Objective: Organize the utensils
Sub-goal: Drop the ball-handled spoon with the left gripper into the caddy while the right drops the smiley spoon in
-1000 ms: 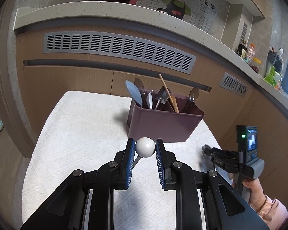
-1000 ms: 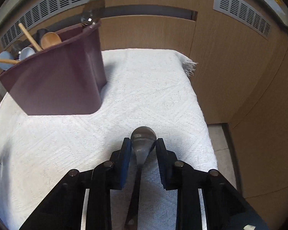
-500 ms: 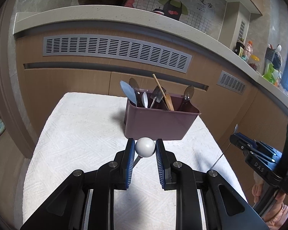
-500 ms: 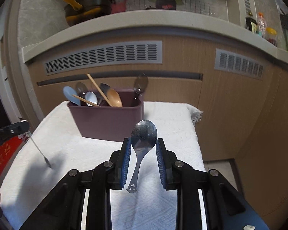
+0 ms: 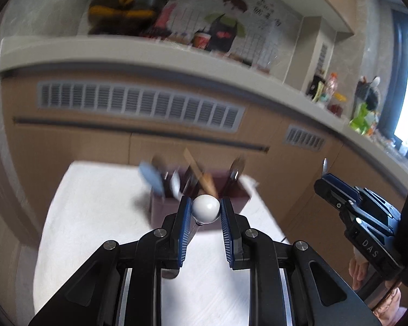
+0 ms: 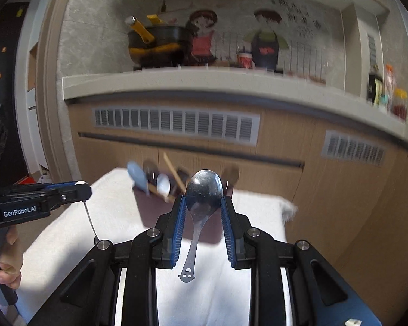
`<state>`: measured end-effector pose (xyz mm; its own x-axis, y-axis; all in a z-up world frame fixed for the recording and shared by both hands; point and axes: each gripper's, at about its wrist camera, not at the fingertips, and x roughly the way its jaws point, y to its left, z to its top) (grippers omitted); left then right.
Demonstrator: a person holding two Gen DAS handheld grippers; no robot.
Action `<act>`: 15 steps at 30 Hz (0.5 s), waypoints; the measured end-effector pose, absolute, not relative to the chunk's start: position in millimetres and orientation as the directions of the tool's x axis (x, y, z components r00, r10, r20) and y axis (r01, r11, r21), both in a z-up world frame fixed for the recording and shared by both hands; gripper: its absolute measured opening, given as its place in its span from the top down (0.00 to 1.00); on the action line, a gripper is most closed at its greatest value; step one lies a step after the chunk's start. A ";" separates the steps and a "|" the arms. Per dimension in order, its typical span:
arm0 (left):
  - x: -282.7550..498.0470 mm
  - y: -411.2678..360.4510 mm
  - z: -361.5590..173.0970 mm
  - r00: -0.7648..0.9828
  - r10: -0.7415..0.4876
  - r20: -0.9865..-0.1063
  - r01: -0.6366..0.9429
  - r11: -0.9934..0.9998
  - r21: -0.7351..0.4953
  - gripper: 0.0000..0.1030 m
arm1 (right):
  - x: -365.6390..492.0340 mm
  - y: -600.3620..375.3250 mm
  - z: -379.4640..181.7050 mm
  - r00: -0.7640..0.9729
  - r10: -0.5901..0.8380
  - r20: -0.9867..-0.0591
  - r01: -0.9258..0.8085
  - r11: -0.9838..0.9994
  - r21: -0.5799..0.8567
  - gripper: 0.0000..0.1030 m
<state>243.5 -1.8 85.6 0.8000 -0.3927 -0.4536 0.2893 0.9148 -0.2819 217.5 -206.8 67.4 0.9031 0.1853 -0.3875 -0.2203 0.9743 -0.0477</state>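
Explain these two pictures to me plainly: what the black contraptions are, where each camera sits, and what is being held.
No robot here: a person holds a hand-held gripper in each hand, and each carries a camera looking forward along its jaws. The left wrist view shows the left gripper shut on the white ball end of a thin utensil; the right gripper appears at its right edge. The right wrist view shows the right gripper shut on a metal spoon, handle hanging down. Ahead, on a white cloth, stands a maroon utensil holder with spoons and wooden utensils, blurred. Kitchen cabinets stand behind.
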 end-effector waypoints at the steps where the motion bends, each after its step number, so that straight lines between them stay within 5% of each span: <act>1: 251.5 -3.7 102.1 0.813 -0.402 -0.422 0.309 0.911 -0.274 0.78 | 220.4 -204.4 82.7 0.917 0.184 -0.355 -0.223 0.972 -0.070 0.77; 7: 294.6 -8.4 151.9 0.850 -0.428 -0.306 0.357 0.897 -0.262 0.78 | 257.6 -194.5 140.2 0.960 0.158 -0.232 -0.195 0.970 -0.146 0.77; 15: 355.7 -14.2 135.2 0.839 -0.444 -0.316 0.359 0.886 -0.293 0.78 | 324.8 -189.6 124.4 0.946 0.147 -0.288 -0.195 0.970 -0.148 0.77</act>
